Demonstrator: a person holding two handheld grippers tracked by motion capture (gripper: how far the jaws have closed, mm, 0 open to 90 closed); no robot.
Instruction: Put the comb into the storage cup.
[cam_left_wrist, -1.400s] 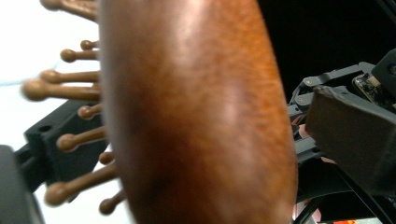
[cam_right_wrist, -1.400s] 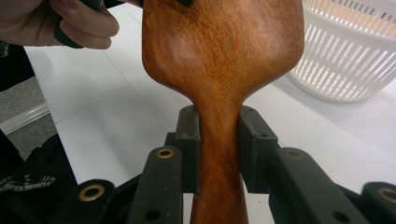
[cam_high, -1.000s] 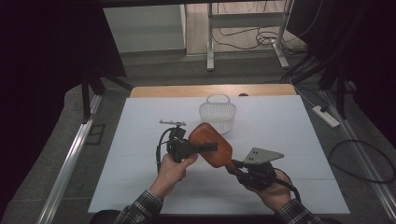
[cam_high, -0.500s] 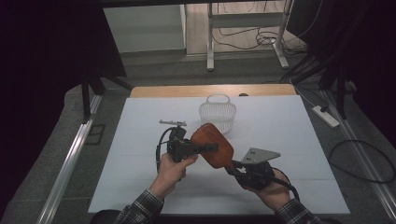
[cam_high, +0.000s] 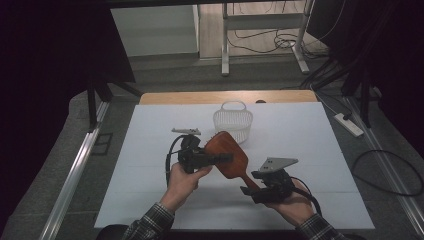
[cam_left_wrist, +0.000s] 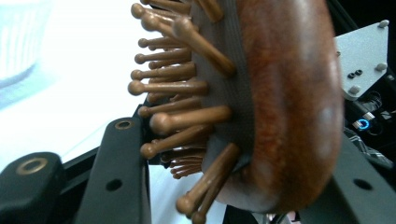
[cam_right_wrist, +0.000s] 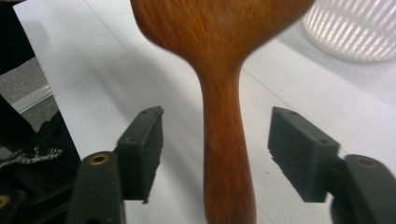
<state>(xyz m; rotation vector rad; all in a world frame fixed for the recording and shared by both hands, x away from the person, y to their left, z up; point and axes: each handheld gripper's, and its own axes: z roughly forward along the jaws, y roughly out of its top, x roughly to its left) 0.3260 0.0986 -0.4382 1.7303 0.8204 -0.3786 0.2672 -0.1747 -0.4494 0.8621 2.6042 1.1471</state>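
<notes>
A brown wooden hairbrush (cam_high: 227, 155) hangs above the white table, its head to the left and its handle slanting down to the right. My left gripper (cam_high: 220, 159) is shut on the head: in the left gripper view one jaw presses among the peg bristles (cam_left_wrist: 187, 112) and the other on the smooth back (cam_left_wrist: 289, 93). My right gripper (cam_right_wrist: 217, 149) is open. Its jaws have just been opening, and the handle (cam_right_wrist: 226, 154) stands between the pads (cam_right_wrist: 142, 149), touching neither.
A white slatted basket (cam_high: 233, 120) with a loop handle stands on the table just behind the brush. The white tabletop (cam_high: 310, 135) has bare room left and right of the hands. Cables and stand legs lie on the floor beyond.
Both hands and the brush stay at about the same spot over the table. The left hand has shifted very slightly.
</notes>
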